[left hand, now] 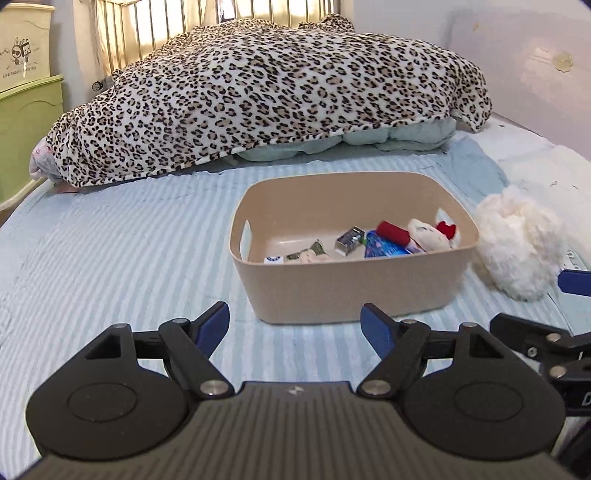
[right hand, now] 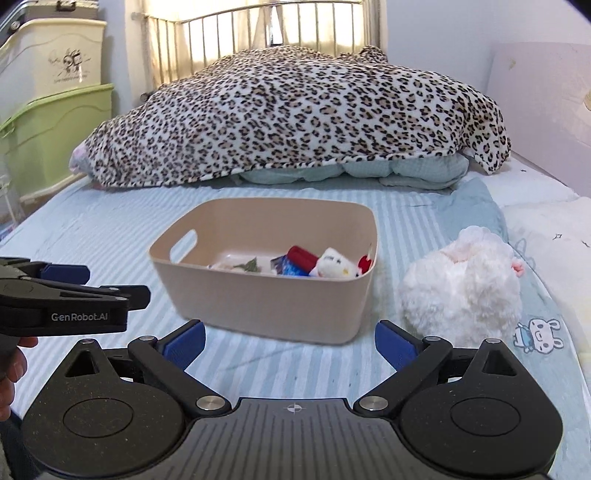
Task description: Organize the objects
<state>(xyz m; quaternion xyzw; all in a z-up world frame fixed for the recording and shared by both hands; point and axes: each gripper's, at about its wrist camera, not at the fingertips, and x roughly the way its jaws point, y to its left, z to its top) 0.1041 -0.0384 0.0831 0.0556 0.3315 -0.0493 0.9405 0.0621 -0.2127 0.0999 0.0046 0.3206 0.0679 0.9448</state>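
A beige plastic bin (left hand: 354, 288) (right hand: 258, 299) stands on the striped blue bed sheet. Inside it lie a red cylinder (left hand: 393, 232) (right hand: 303, 257), a white plush cat with a red bow (left hand: 428, 230) (right hand: 334, 267), a small silver box (left hand: 349, 240) and other small items. A fluffy white plush (left hand: 517, 243) (right hand: 461, 284) lies on the sheet just right of the bin. My left gripper (left hand: 295, 328) is open and empty, in front of the bin. My right gripper (right hand: 290, 347) is open and empty, in front of the bin and the plush.
A leopard-print blanket (left hand: 277, 96) (right hand: 295, 114) is heaped over bedding at the far end, before a metal headboard (right hand: 258, 29). Green and cream storage boxes (right hand: 55, 110) stand at the left. A wall (left hand: 517, 55) runs along the right. The left gripper body shows in the right wrist view (right hand: 66, 295).
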